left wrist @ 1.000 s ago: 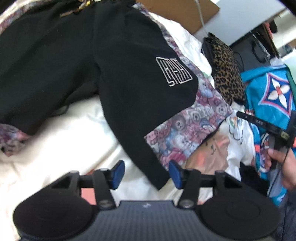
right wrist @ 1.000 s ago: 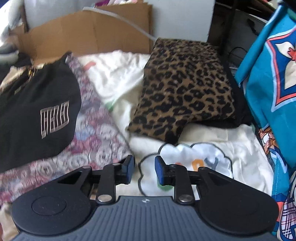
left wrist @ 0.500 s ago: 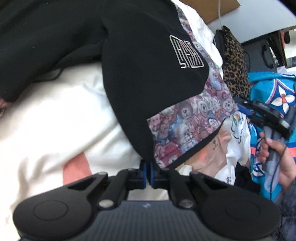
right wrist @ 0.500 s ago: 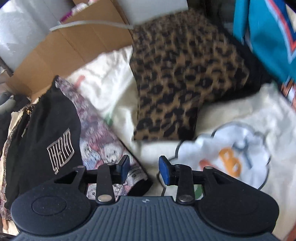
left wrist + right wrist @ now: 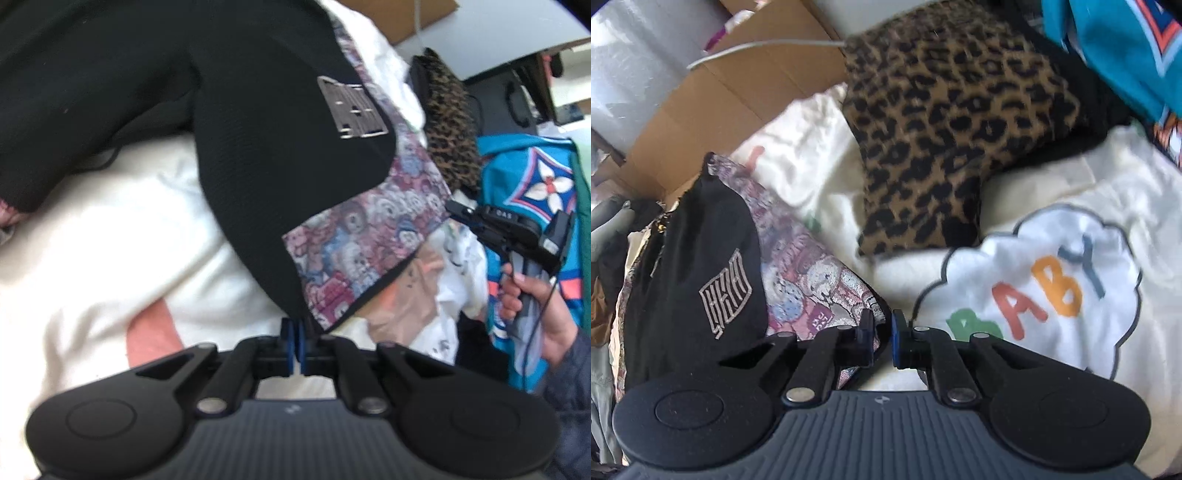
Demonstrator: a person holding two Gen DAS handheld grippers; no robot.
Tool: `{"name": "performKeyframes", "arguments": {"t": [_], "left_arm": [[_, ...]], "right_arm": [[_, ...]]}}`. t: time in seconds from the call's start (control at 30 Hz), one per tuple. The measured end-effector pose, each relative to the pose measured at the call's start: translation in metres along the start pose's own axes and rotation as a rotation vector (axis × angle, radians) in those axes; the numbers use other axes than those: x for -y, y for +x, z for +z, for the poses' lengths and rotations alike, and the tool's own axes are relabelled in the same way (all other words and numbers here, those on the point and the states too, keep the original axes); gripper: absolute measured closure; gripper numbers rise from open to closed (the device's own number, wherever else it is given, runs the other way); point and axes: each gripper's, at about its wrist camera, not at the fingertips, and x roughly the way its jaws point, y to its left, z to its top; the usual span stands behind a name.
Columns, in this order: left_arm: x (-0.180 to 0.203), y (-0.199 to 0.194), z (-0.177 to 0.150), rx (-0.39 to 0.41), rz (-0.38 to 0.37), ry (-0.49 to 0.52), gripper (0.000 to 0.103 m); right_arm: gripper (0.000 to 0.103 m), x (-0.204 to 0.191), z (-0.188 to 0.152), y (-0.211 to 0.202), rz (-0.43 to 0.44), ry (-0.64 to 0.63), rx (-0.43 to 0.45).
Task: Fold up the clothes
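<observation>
The left gripper (image 5: 294, 341) is clamped on the near corner of the black shorts (image 5: 258, 147), its blue pads pressed together with the hem between them. Just to the right of that corner the shorts' lining (image 5: 364, 251), printed with cartoon bears, is turned out. The shorts spread away from the corner over a white blanket (image 5: 110, 251), with a pale outlined logo (image 5: 351, 107) on the leg beyond the lining.

The right gripper (image 5: 882, 341) sits at the other corner of the same leg hem. Its jaws are closing, a narrow gap left between them, and the dark edge of the printed lining lies in that gap; whether the pads press on it yet cannot be told. From the left wrist view, this gripper appears to the right of the lining, held in a hand (image 5: 532, 306).

To the right of the shorts lies a white cloud patch spelling BABY (image 5: 1034, 288). Beyond it rests a leopard-print cushion (image 5: 953, 122), with teal patterned cloth (image 5: 1108, 48) farther right. Behind the shorts stands a cardboard box (image 5: 738, 110).
</observation>
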Motion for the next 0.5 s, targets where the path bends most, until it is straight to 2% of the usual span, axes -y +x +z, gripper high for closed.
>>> {"name": "performKeyframes", "arguments": {"t": [0.1, 0.33, 0.5], "left_arm": [[0.000, -0.004, -0.001, 0.001, -0.015, 0.012, 0.101], [-0.010, 0.009, -0.003, -0.036, 0.044, 0.018, 0.101], [-0.009, 0.016, -0.001, -0.064, 0.070, 0.051, 0.101]], "right_arm": [[0.096, -0.003, 0.002, -0.008, -0.013, 0.000, 0.015], [0.097, 0.006, -0.011, 0.016, -0.096, -0.016, -0.071], [0.098, 0.002, -0.014, 0.017, -0.126, -0.050, -0.073]]}}
